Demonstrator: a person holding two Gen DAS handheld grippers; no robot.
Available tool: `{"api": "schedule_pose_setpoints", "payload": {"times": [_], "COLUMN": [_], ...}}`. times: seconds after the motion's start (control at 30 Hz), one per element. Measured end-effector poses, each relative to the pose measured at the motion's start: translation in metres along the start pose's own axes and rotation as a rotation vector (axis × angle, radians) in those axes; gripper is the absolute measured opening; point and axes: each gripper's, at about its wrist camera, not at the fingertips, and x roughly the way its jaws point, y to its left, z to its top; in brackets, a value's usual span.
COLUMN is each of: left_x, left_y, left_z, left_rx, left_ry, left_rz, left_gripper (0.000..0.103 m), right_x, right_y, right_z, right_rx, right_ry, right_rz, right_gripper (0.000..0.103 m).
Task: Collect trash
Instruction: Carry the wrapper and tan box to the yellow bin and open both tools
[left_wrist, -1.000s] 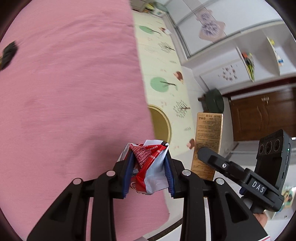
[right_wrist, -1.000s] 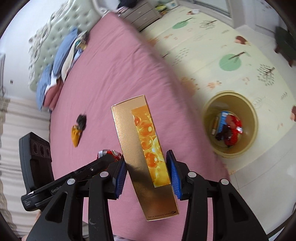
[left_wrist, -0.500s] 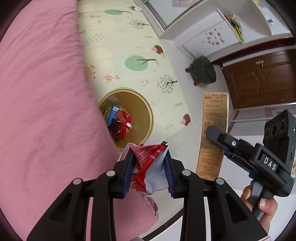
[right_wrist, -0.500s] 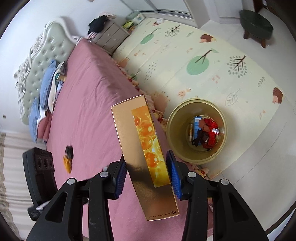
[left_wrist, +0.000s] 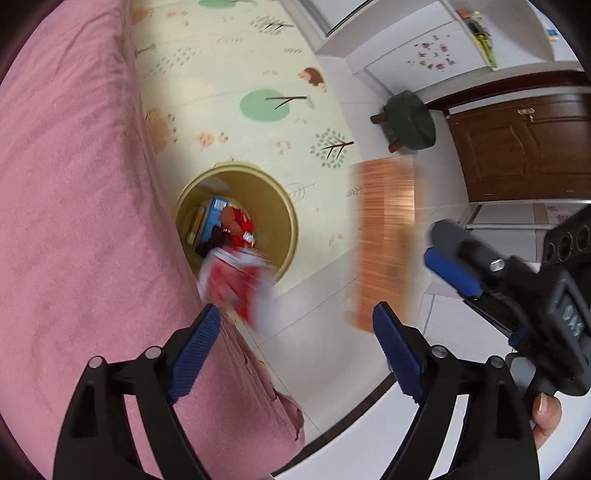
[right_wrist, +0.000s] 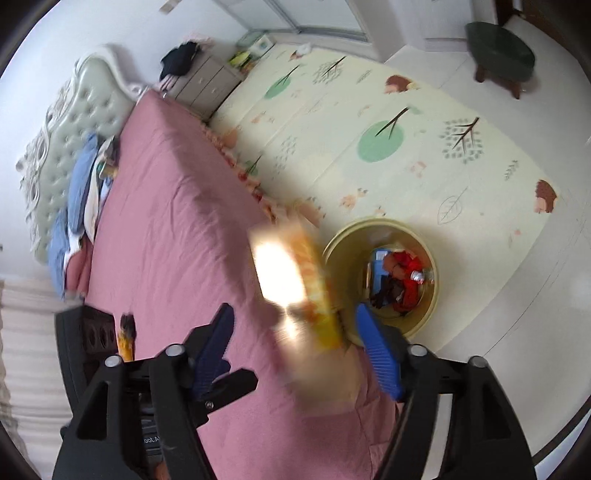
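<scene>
While jaws open, gold box (right_wrist: 291, 291) drops lengthwise — top toward bin (right_wrist: 424, 236).

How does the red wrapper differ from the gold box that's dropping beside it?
The red wrapper is crumpled and soft; the gold box is long, flat and stiff. The wrapper is red and white; the box is shiny gold-orange. Both are blurred, free of the opening fingers, above or near the yellow bin.

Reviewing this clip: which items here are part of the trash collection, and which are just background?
Part of the job:
- red and white wrapper, blurred, loose beyond the opening left gripper
- gold box, blurred, loose between the opening right gripper jaws
- yellow bin
- orange and black scrap on the bed

Background:
- green stool
- play mat
- nightstand
</scene>
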Motion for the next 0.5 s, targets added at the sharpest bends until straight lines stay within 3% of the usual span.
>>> {"api": "schedule_pose_setpoints", "payload": {"times": [0.07,0.33,0.5], "left_x": [0.001,-0.019,-0.038], "left_y": [0.002,-0.004,0.001], "left_z": [0.001,-0.011,-0.021], "left_rx": [0.000,0.070,0.074], "left_ry": [0.003,-0.042,-0.080], "left_rz": [0.018,0.066,0.065], "left_gripper": [0.092,0.093,0.093], "right_x": [-0.002,-0.006,-0.006], "right_y": [-0.002,0.002,0.023], "right_z": [0.003,-0.005,-0.019], "right_rx": [0.010,0.013,-0.034], "right_ry": [-0.005,-0.003,0.013], "right_rz": [0.001,0.018,0.022], "right_gripper": [0.067,0.066,0.066]}}
